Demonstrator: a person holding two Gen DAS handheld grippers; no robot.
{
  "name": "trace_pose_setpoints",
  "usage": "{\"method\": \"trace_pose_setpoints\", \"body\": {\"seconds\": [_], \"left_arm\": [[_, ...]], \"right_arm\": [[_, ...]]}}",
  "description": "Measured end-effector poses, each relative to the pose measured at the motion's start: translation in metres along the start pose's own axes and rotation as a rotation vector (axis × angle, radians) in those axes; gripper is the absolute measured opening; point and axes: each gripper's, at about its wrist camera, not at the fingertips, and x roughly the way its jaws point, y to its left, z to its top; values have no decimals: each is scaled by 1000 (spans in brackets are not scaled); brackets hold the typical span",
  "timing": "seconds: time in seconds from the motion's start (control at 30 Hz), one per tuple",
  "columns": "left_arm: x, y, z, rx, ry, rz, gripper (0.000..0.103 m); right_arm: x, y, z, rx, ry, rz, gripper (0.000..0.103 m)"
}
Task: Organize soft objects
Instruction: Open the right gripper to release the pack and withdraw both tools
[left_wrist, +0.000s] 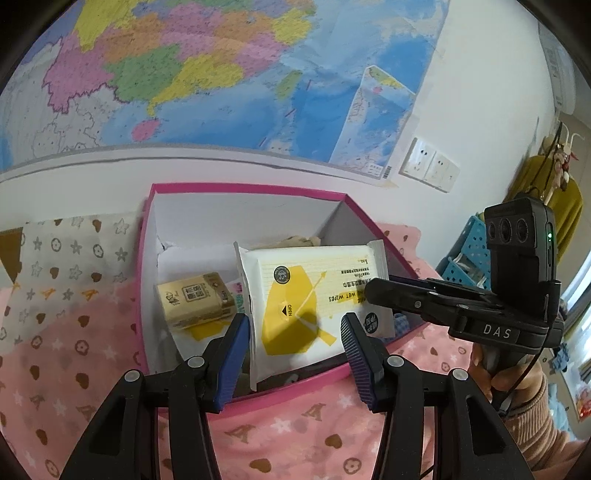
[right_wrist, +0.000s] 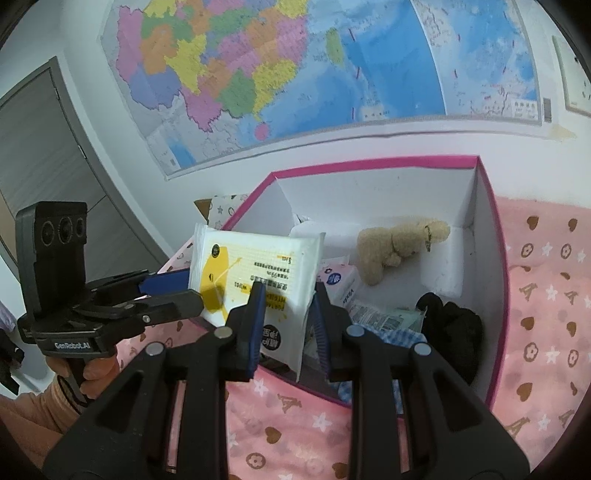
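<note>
Against a wall map (left_wrist: 207, 74), on pink patterned bedding (left_wrist: 74, 350): wet wipes pack (right_wrist: 258, 273) over a pink-rimmed box (right_wrist: 495, 266), pinched at its corner by right hand-held gripper (right_wrist: 286, 332). Left hand-held gripper (left_wrist: 295, 354) just before it, partly open, empty. Plush toy (right_wrist: 395, 247) inside.

The right gripper (right_wrist: 286, 317) clamps a pack of wet wipes (right_wrist: 255, 273) above the near edge of a pink-rimmed box (right_wrist: 496, 280). Inside lie a beige plush toy (right_wrist: 391, 249) and a black cloth (right_wrist: 452, 325). The left gripper (right_wrist: 173, 291) stands just beside the pack.
</note>
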Motion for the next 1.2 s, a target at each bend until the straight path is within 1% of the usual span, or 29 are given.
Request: {"method": "trace_pose_setpoints", "body": {"seconds": [0.33, 0.4, 0.47, 0.5, 0.53, 0.57, 0.6, 0.67, 0.7, 0.73, 0.77, 0.8, 0.83, 0.9, 0.93, 0.97, 1.0, 1.07, 1.17, 1.2], "left_arm": [[10, 11, 1, -22, 19, 21, 51], [14, 15, 2, -32, 27, 27, 51], [17, 18, 1, -46, 36, 33, 51], [19, 21, 0, -56, 38, 48, 51], [19, 22, 1, -63, 36, 60, 55], [19, 24, 0, -70, 35, 72, 57], [17, 25, -2, -76, 28, 80, 61], [12, 24, -5, -67, 3, 101, 63], [7, 22, -8, -56, -11, 112, 64], [2, 20, -11, -45, -25, 119, 68], [-3, 17, -14, -36, -42, 124, 72], [-9, 14, -18, -29, -61, 129, 80], [-16, 11, -21, -21, -80, 132, 85], [-26, 3, -28, 0, -111, 130, 87], [-31, -2, -31, 10, -121, 134, 91], [-34, -6, -35, 17, -127, 142, 94], [-38, -9, -39, 21, -137, 154, 102], [-45, -17, -49, 29, -165, 183, 103], [-49, -24, -62, 22, -169, 222, 103], [-49, -25, -66, 14, -162, 231, 103]], "right_arm": [[16, -4, 2, 16, 39, -6, 29], [22, -4, 2, 18, 58, -18, 34], [26, -4, 0, 22, 61, -48, 34], [26, -5, 0, 23, 63, -60, 36], [26, -5, -2, 24, 60, -72, 38], [24, -5, -4, 21, 53, -80, 42], [22, -4, -5, 20, 48, -86, 43], [12, 2, -10, -3, 27, -114, 45], [8, 4, -12, -12, 20, -119, 49], [1, 10, -16, -31, 6, -128, 52], [-4, 15, -19, -49, -5, -134, 57], [-9, 21, -24, -72, -19, -139, 60], [-17, 30, -31, -104, -38, -155, 61], [-26, 41, -41, -140, -69, -175, 71], [-31, 47, -48, -159, -86, -192, 74], [-35, 51, -55, -172, -96, -208, 81], [-38, 54, -63, -182, -106, -233, 86], [-41, 57, -75, -190, -111, -273, 87], [-43, 57, -90, -169, -104, -303, 95], [-44, 57, -93, -165, -107, -308, 95]]}}
